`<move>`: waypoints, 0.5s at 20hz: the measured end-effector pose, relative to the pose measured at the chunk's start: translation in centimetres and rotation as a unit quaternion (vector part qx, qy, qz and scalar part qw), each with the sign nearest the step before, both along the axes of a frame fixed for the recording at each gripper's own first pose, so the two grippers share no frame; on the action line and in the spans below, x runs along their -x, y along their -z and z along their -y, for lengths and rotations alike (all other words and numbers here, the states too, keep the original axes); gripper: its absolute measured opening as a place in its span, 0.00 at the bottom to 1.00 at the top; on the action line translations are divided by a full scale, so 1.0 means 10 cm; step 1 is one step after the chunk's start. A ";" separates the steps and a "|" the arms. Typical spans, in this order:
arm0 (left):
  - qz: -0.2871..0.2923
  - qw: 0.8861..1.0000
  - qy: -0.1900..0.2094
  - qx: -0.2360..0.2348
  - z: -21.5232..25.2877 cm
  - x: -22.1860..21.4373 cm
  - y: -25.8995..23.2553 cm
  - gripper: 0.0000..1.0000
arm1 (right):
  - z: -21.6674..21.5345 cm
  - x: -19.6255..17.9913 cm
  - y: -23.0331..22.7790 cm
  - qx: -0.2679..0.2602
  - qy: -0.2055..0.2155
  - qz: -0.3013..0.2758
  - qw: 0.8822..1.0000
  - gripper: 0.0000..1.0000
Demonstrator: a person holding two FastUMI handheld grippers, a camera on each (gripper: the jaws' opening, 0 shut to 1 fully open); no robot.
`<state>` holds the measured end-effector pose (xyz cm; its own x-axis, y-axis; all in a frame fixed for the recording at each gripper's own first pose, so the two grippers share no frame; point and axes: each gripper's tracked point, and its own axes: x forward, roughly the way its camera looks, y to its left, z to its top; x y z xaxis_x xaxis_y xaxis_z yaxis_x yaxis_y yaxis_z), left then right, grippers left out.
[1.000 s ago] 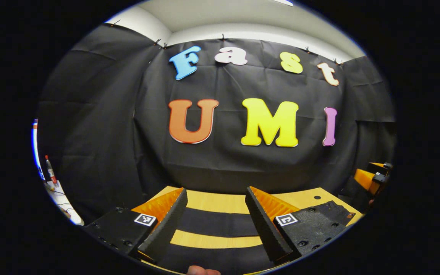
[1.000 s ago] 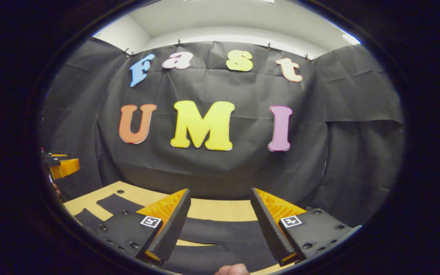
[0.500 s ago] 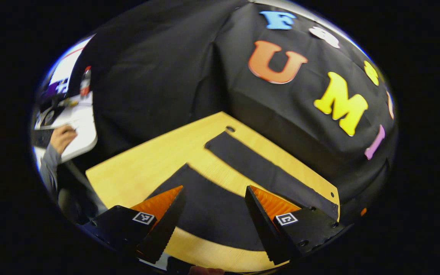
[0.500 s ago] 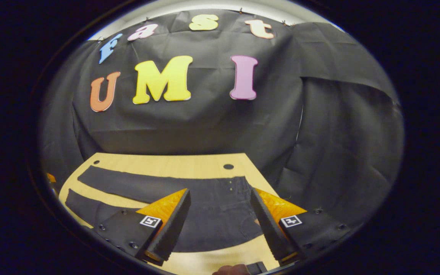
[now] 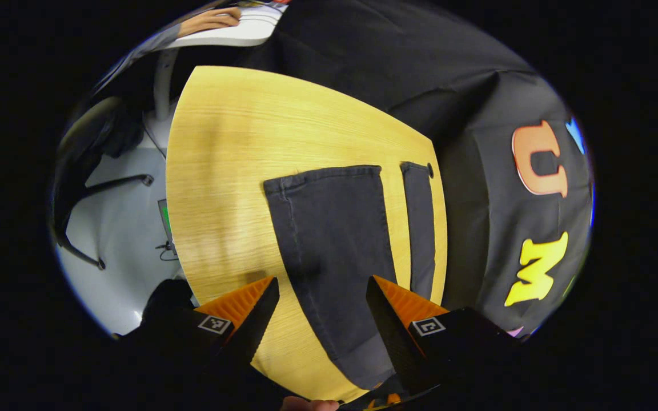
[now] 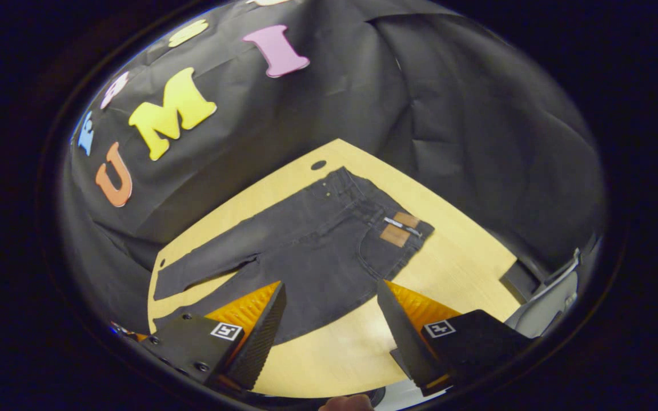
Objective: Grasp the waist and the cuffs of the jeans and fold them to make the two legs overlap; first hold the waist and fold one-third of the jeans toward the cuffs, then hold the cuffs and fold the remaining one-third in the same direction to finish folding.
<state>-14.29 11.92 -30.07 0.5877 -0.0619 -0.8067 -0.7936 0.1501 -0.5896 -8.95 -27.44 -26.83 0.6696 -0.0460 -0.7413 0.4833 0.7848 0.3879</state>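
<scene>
Left gripper view: the left tool [image 5: 321,319] hangs above the counter [image 5: 220,171] with its fingers spread apart and nothing between them, looking down the length of the jeans [image 5: 334,251]. The near leg runs straight ahead from between the fingers to its cuff [image 5: 323,174], and the far leg [image 5: 420,228] lies parallel just beyond it, a strip of bare counter between the two. Right gripper view: the right tool [image 6: 332,337] is likewise spread wide and empty, raised over the near edge of the counter [image 6: 466,262]. From here the jeans [image 6: 306,240] lie flat and unfolded, legs still separate, with the long axis running from the cuffs at lower left to the waist [image 6: 397,228] at upper right; the waist sits ahead and slightly right of this tool. By this layout, the left tool is the nearer to the cuff end and the right tool to the waist end, which suits a first grasp at each end to lay one leg over the other. Neither tool touches the fabric, though their height above it is hard to gauge through the fisheye.
</scene>
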 end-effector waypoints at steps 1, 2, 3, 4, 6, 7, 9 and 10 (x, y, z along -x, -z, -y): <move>-0.003 1.000 -0.006 0.005 0.01 -0.03 0.05 0.99 | 0.04 0.01 0.04 -0.009 0.008 -0.004 1.000 0.99; -0.010 1.000 -0.010 0.008 0.00 -0.04 0.08 1.00 | 0.03 0.00 0.05 -0.015 0.017 -0.009 1.000 0.94; -0.012 1.000 -0.014 0.015 0.00 -0.06 0.11 0.99 | 0.03 0.00 0.06 -0.024 0.026 -0.012 0.999 0.94; -0.004 1.000 -0.022 0.019 0.00 -0.12 0.10 0.99 | 0.08 0.06 0.14 -0.027 0.034 -0.015 0.999 0.94; 0.005 0.999 -0.031 0.023 -0.04 -0.21 0.16 0.98 | 0.12 0.10 0.20 -0.043 0.052 -0.020 0.998 0.99; 0.009 0.999 -0.036 0.025 -0.05 -0.24 0.16 1.00 | 0.15 0.11 0.21 -0.056 0.065 -0.022 0.996 0.94; 0.021 0.999 -0.040 0.026 -0.05 -0.33 0.16 0.98 | 0.26 0.04 0.31 -0.090 0.089 -0.023 0.992 0.99; 0.026 0.998 -0.042 0.026 -0.06 -0.37 0.17 1.00 | 0.31 0.01 0.36 -0.105 0.099 -0.021 0.989 0.99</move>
<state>-10.54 12.50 -31.78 0.6330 -0.0510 -0.7725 -0.7707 0.0532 -0.6350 -9.04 -30.58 -30.45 0.6309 -0.0141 -0.7757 0.6384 0.5776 0.5087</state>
